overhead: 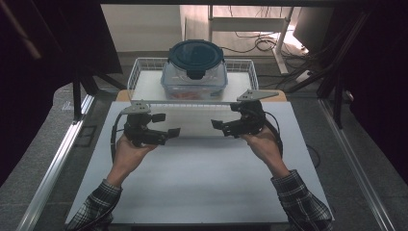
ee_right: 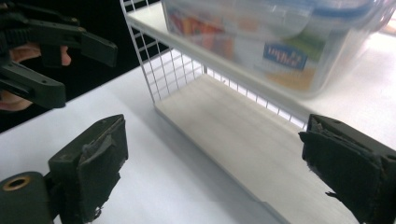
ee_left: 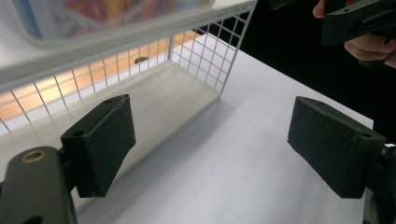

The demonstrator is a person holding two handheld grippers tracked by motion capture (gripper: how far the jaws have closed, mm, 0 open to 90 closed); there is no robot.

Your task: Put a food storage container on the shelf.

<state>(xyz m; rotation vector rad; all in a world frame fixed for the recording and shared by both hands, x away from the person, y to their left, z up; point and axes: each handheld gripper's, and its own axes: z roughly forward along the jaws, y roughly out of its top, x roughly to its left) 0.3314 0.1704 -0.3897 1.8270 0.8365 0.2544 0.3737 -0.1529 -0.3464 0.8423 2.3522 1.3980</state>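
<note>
I hold my left gripper (overhead: 164, 124) and my right gripper (overhead: 222, 126) low over the white worktop (overhead: 202, 178), just short of its far edge, the two facing each other across a bare stretch of board. The fingers (ee_left: 100, 142) of my left gripper stand wide apart with nothing between them, and the fingers (ee_right: 91, 165) of my right gripper stand just as wide, also clear of anything (in each gripper view the pads frame only worktop and basket). The white wire basket (overhead: 139, 72) sits at the far edge of the worktop, centred, its near wall running between my two grippers and just beyond them. Inside it stands the clear container (overhead: 195, 82) with a dark blue lid (overhead: 195, 55), upright, lid clipped on, with orange and red contents showing through its wall; I cannot tell what they are. In the left gripper view the basket's near corner (ee_left: 219, 95) rests on the board beside my fingers, apart from them. In the right gripper view the container's label (ee_right: 285, 56) faces me above the basket's pale floor (ee_right: 233, 135).
</note>
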